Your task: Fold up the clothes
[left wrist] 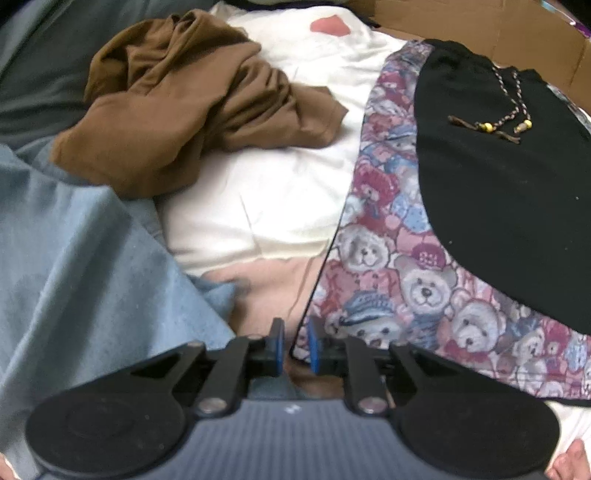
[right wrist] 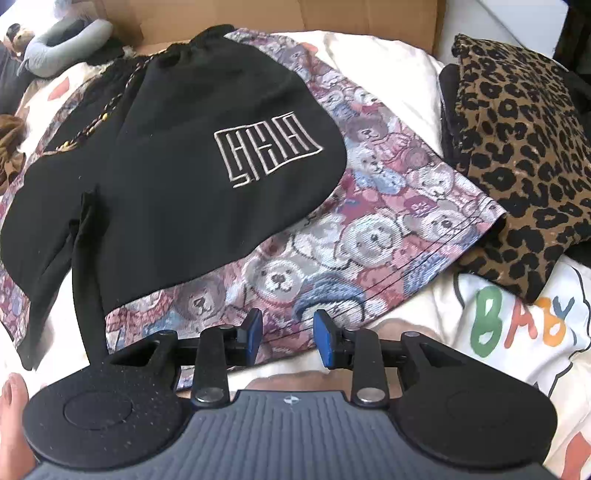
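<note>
Clothes lie spread over a white bed cover [left wrist: 266, 192], and the landmark among them is one flat teddy-bear print cloth [right wrist: 369, 236], woven in pinks, blues and greys. On top of that cloth lies one pair of black shorts [right wrist: 177, 177], with a pale line-drawn emblem on one leg and a braided drawstring [left wrist: 506, 107] ending in yellow beads. To the left of the bear cloth, in the left wrist view, sits one crumpled brown garment [left wrist: 192, 96], and nearer the camera than that lies one pale blue garment [left wrist: 81, 258], with a grey-green one [left wrist: 44, 74] behind it. To the right of the bear cloth, in the right wrist view, rests one folded leopard-print item [right wrist: 517, 155], atop something dark. Behind the bear cloth stands brown cardboard [right wrist: 332, 14]. One white fabric printed with colourful letters reading BABY [right wrist: 517, 325] lies beside its near right corner. Two claws appear. The left claw [left wrist: 295, 343] hangs over the near left corner of the bear cloth, its blue-padded jaws set a narrow gap apart with the dark hem at that gap; whether the pads press it cannot be told. The right claw [right wrist: 288, 332] has its jaws clearly apart above the near edge of the same cloth, pinching nothing. Fingertips show at the bottom corners of both views.
</note>
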